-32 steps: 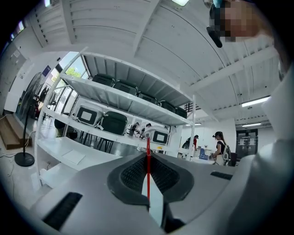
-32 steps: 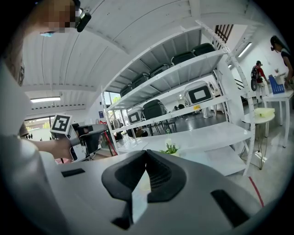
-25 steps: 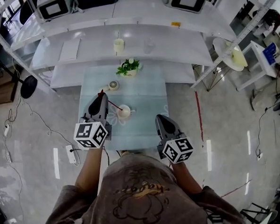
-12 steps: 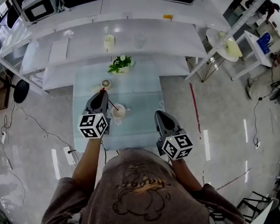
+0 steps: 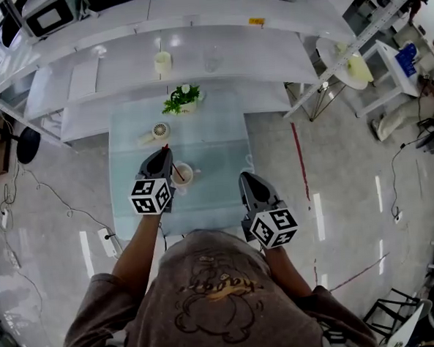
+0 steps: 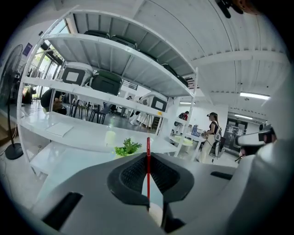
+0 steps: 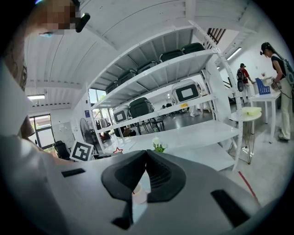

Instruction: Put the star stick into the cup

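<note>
The star stick (image 5: 171,161) is a thin red rod with a small red star at its top. My left gripper (image 5: 164,152) is shut on it, and the rod stands upright between the jaws in the left gripper view (image 6: 148,170). Its lower end slants down to the mouth of the small white cup (image 5: 182,175), which stands on the pale glass table (image 5: 208,144) just right of that gripper. The cup (image 6: 156,215) also shows below the jaws. My right gripper (image 5: 245,180) hovers at the table's near right, shut and empty (image 7: 146,153). The cup (image 7: 138,195) and the star (image 7: 118,150) show in the right gripper view.
A potted plant (image 5: 183,98) and a small white fan (image 5: 158,131) stand at the table's far end. White shelving behind holds a pale cup (image 5: 163,61), a glass (image 5: 211,59) and a sheet of paper (image 5: 85,78). A round side table (image 5: 346,62) stands right.
My left gripper has drawn nearer the cup with the stick, which now stands steeper with its lower end at the cup. The right gripper has barely moved.
</note>
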`<state>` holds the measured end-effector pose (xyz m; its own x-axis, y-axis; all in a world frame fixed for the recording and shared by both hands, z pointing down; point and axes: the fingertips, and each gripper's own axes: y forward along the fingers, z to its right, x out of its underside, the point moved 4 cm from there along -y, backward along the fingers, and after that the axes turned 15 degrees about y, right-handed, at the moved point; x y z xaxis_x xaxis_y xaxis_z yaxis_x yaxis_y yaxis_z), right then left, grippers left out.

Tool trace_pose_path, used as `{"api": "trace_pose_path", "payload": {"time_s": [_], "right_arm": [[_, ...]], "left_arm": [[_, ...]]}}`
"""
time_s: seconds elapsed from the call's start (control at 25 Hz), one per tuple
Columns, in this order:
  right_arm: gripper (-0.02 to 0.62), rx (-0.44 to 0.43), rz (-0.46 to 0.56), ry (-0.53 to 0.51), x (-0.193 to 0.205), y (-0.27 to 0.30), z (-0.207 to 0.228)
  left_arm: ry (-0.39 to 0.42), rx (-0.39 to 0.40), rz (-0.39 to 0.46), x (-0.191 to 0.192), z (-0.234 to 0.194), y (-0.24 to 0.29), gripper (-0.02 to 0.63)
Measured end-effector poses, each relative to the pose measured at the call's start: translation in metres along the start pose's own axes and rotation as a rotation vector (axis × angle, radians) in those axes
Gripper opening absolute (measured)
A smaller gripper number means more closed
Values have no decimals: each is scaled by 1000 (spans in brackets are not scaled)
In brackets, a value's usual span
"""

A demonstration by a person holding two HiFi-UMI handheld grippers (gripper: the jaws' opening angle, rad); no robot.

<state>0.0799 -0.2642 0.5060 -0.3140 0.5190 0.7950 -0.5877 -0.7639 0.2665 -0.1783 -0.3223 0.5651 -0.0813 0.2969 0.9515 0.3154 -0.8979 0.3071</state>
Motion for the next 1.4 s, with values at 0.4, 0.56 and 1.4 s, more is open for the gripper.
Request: {"api": "trace_pose_path", "payload": {"time_s": [0.4,0.56,1.4], "right_arm": [[-5,52,20,19,0,-1,10],[-5,74,29,30,1,-4,16],[-5,154,60,40,2,-22,24]], "left_arm": [[-5,53,-76,27,4,24,32],[-11,66,-98,36,4,30,32],[-68,54,-126,43,-10,52,34]]}}
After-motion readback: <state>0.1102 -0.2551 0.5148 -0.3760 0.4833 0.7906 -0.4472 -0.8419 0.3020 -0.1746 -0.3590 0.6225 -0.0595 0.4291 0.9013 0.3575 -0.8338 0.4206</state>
